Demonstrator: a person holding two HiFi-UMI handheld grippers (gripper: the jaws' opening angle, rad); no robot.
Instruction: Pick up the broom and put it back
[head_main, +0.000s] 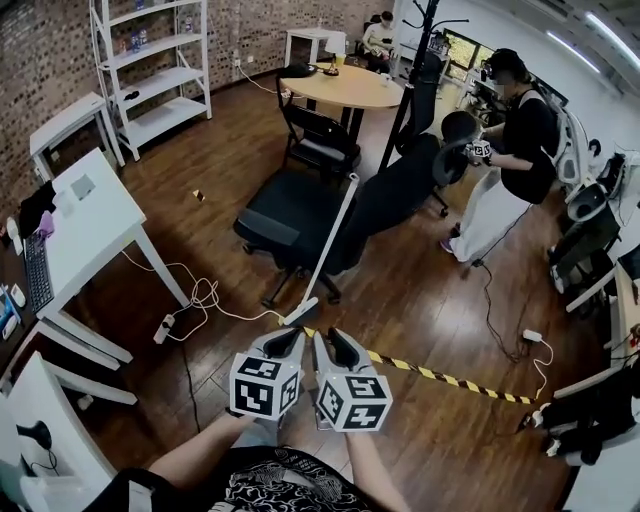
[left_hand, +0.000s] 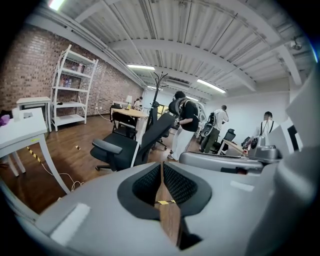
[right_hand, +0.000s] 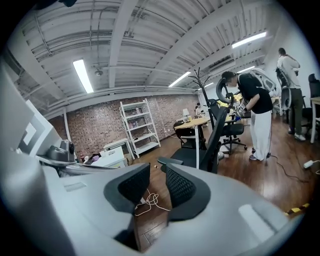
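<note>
Grippers come nearest, side by side and low in the head view. The left gripper (left_hand: 161, 169) has its jaws drawn together on nothing. The right gripper (right_hand: 157, 176) has its jaws partly apart, with only bare floor between them.

Just beyond them a striped tape (head_main: 441, 377) crosses the wooden floor. Past it stands the broom (head_main: 331, 243), its head on the floor and its white handle leaning up against a black office chair (head_main: 283, 217).

The step in hand looks like the approach, with no contact made yet. To do it well, I would spread both pairs of jaws wide before arriving. One should then close square across the handle about midway up, and the other lower down, so the pole cannot swing.

The chair may roll if pushed, so lift the handle away from it, not along it. A white cable (head_main: 204, 296) lies near the broom head and could snag.

Farther off a person (head_main: 512, 160) stands, well apart from the broom.
</note>
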